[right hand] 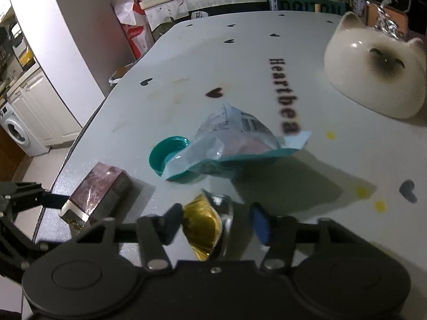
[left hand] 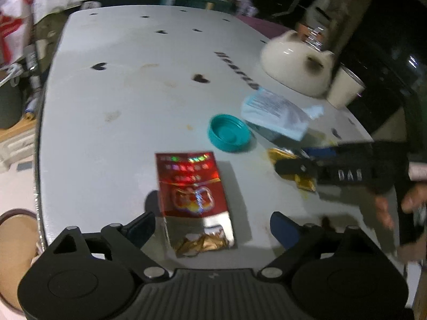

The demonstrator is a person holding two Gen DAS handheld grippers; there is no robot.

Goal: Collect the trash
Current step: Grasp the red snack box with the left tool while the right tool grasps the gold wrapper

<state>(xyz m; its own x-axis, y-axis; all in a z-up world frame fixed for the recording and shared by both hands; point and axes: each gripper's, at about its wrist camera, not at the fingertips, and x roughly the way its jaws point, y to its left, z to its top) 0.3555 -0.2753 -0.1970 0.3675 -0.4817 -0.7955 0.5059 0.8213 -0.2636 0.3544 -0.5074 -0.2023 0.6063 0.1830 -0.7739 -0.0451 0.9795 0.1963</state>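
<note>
A red cigarette pack [left hand: 192,186] with torn gold foil at its near end lies on the white table [left hand: 133,93]. My left gripper [left hand: 212,226] stands open astride it, one finger on each side with gaps. In the right wrist view the pack [right hand: 98,189] lies at the left, by the left gripper's finger [right hand: 53,200]. A crumpled gold foil wrapper [right hand: 202,221] sits between my right gripper's [right hand: 214,224] fingers; the left pad touches it and a gap shows at the right pad. The left wrist view shows the right gripper [left hand: 291,165] over that wrapper [left hand: 304,184].
A teal lid [left hand: 229,133] and a pale blue plastic packet [left hand: 277,112] lie mid-table, the packet [right hand: 229,138] overlapping the lid [right hand: 162,154]. A cream cat-faced bowl [right hand: 373,74] and a cup [left hand: 344,88] stand at the right. The table edge runs along the left, with floor below.
</note>
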